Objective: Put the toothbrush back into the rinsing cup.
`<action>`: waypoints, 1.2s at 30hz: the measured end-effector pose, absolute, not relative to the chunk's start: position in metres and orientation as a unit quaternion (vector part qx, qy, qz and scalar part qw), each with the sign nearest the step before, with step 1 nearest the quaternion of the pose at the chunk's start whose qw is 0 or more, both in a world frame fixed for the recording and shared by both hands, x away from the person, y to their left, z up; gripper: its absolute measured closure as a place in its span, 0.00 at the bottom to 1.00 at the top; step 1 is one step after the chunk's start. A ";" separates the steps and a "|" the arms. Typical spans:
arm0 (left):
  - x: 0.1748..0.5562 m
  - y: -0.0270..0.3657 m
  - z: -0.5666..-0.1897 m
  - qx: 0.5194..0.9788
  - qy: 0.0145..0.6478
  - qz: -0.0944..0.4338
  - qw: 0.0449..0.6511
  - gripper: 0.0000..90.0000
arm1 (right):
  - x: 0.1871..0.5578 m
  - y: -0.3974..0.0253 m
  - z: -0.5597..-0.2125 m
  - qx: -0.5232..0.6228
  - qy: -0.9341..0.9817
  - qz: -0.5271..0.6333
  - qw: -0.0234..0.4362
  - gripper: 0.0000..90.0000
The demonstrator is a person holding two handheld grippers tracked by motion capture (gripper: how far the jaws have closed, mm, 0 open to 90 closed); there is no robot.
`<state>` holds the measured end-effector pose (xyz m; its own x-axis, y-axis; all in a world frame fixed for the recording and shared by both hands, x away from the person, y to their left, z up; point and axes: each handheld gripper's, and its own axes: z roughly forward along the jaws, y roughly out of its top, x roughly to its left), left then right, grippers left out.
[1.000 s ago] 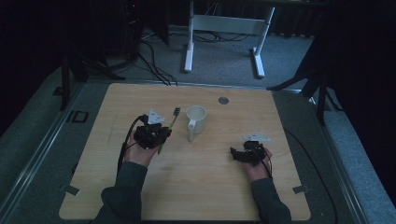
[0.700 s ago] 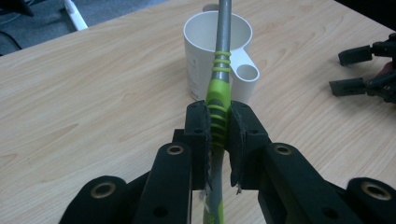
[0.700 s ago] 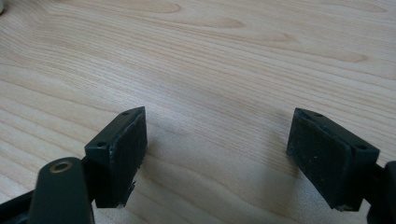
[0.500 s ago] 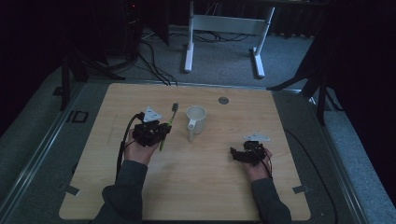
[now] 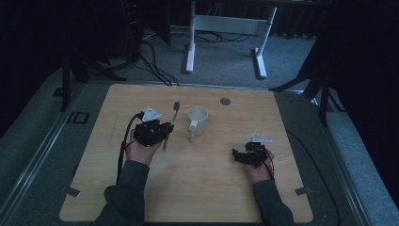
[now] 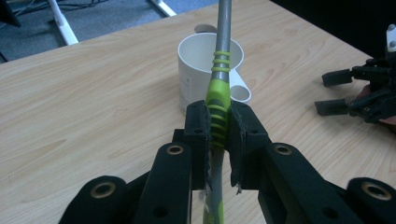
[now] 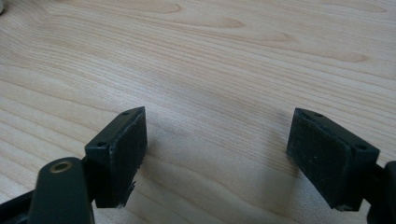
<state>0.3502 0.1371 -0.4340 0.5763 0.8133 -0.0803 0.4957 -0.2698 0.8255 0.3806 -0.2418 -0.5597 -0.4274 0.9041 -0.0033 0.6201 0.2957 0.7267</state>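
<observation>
So the left gripper (image 6: 217,128) is clamping a toothbrush (image 6: 218,88) by its green ribbed grip, jaws pressing in on both sides. The grey neck is pointing up and away, with the bristle end showing in the high view toward the far side of the table (image 5: 141,197). Right behind the brush, a white mug (image 6: 201,70) is standing upright, handle sticking out toward the near side, just beside the brush but not touching it as far as I can tell. In the left gripper view the handle is crossing in front of the mug's rim.

Over on the other side, the right gripper (image 7: 215,154) is sitting low over bare wood with its jaws spread wide, nothing between the pads. It's well apart from the mug. There's a small round grey disc (image 5: 225,100) near the far edge of the table, out of the way. A white frame's legs (image 5: 226,28) are standing on the floor behind.

Compared with a second ago, the toothbrush is lying noticeably farther left of the mug, and the right gripper is staying put.
</observation>
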 end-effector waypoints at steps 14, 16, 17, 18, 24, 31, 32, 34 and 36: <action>0.352 0.140 -0.433 0.761 0.414 0.182 0.465 0.88 | 0.381 -0.242 -0.560 0.491 0.776 0.333 0.213 0.22; 0.352 0.140 -0.433 0.759 0.414 0.182 0.469 0.88 | 0.381 -0.242 -0.560 0.491 0.776 0.333 0.213 0.22; 0.352 0.140 -0.433 0.757 0.414 0.182 0.471 0.88 | 0.381 -0.242 -0.560 0.491 0.776 0.333 0.213 0.22; 0.352 0.141 -0.433 0.756 0.414 0.182 0.473 0.88 | 0.381 -0.242 -0.560 0.491 0.776 0.333 0.213 0.22; 0.353 0.142 -0.433 0.748 0.411 0.184 0.488 0.88 | 0.381 -0.242 -0.560 0.491 0.776 0.333 0.213 0.22; 0.354 0.142 -0.432 0.741 0.411 0.187 0.497 0.88 | 0.381 -0.242 -0.560 0.491 0.776 0.333 0.213 0.22; 0.354 0.142 -0.432 0.740 0.411 0.188 0.499 0.88 | 0.381 -0.242 -0.560 0.490 0.776 0.333 0.213 0.22; 0.353 0.142 -0.431 0.737 0.412 0.188 0.502 0.88 | 0.381 -0.242 -0.560 0.490 0.777 0.333 0.213 0.22; 0.354 0.142 -0.431 0.736 0.411 0.188 0.503 0.88 | 0.381 -0.242 -0.560 0.490 0.777 0.333 0.213 0.22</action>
